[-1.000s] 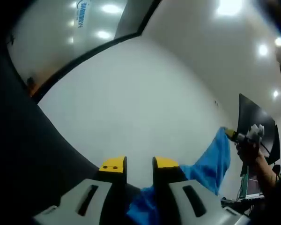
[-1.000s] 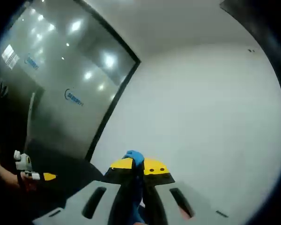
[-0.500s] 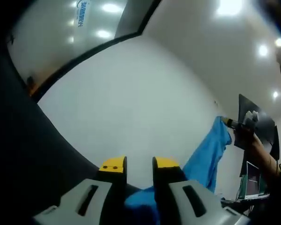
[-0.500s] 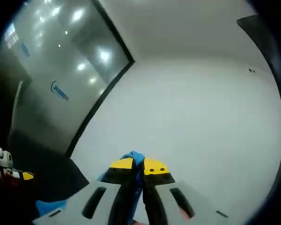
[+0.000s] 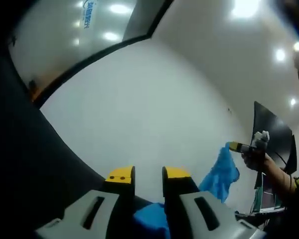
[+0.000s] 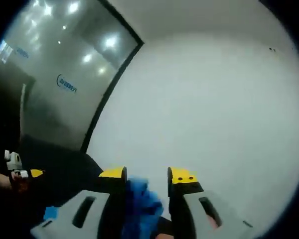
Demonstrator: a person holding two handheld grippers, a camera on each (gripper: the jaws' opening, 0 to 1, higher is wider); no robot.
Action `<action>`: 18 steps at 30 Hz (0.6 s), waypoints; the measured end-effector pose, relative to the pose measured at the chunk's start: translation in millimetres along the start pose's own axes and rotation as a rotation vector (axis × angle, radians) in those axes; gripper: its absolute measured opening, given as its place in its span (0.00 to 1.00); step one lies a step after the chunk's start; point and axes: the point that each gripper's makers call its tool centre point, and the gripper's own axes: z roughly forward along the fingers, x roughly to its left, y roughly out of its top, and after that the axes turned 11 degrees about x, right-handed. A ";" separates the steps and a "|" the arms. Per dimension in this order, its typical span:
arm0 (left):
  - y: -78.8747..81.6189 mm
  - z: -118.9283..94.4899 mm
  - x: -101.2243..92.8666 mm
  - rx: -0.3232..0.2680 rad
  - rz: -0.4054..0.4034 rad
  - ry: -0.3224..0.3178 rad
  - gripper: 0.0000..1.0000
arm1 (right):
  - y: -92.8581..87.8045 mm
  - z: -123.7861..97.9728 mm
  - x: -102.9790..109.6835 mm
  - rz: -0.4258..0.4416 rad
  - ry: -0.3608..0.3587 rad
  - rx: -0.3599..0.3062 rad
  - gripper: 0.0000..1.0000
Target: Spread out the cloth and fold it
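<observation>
We take the blue cloth (image 5: 220, 172) as our landmark, and it is held up in the air in front of a pale wall (image 5: 139, 109), not lying on any surface we can make out.

In the left gripper view, the left tongs (image 5: 148, 174) stand with a narrow gap between their yellow tips, and a bunch of the cloth sits low between the jaws; whether it is pinched there or only resting we cannot tell. Off to the right of that bunch the cloth hangs crumpled from the right tongs (image 5: 231, 146), carried by a person's hand (image 5: 254, 158).

In the right gripper view, the right tongs (image 6: 147, 174) stand parted, wider than the fold of cloth (image 6: 139, 199) that lies between them, so the cloth looks loose in the jaws rather than clamped (the left gripper view is too small to confirm this). Far to the left of that fold the left tongs (image 6: 34, 174) show small against a dark glass partition (image 6: 50, 84).

We judge the step in hand to be the spreading out: the cloth is bunched, not flat, and no fold is begun. The next move calls for a firm hold on an edge or corner at each end, then drawing the two tongs apart until the cloth is taut, and lowering it flat before folding. The risk is the loose right end slipping free.
</observation>
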 end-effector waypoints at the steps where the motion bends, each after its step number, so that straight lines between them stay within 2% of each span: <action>1: -0.2 0.3 0.2 0.001 0.001 0.001 0.25 | 0.1 -0.7 0.4 0.000 -0.004 0.000 0.28; 6: -0.3 0.0 -0.1 0.003 0.007 0.004 0.25 | 4.2 -5.7 4.9 -0.034 -0.006 -0.008 0.27; 9: -0.1 -0.3 0.2 0.002 0.005 0.006 0.25 | -2.4 -10.1 12.4 -0.079 0.002 0.000 0.28; 13: -0.4 -0.5 -0.2 0.003 0.005 0.005 0.25 | -40.8 -18.4 21.8 -0.125 0.015 0.054 0.28; 16: -1.1 -0.2 -0.6 0.007 0.008 0.005 0.25 | -83.3 -27.5 24.6 -0.103 0.016 0.112 0.28; 18: -1.5 -0.1 -1.0 0.009 0.011 0.005 0.25 | -113.7 -36.6 27.1 -0.053 0.009 0.142 0.28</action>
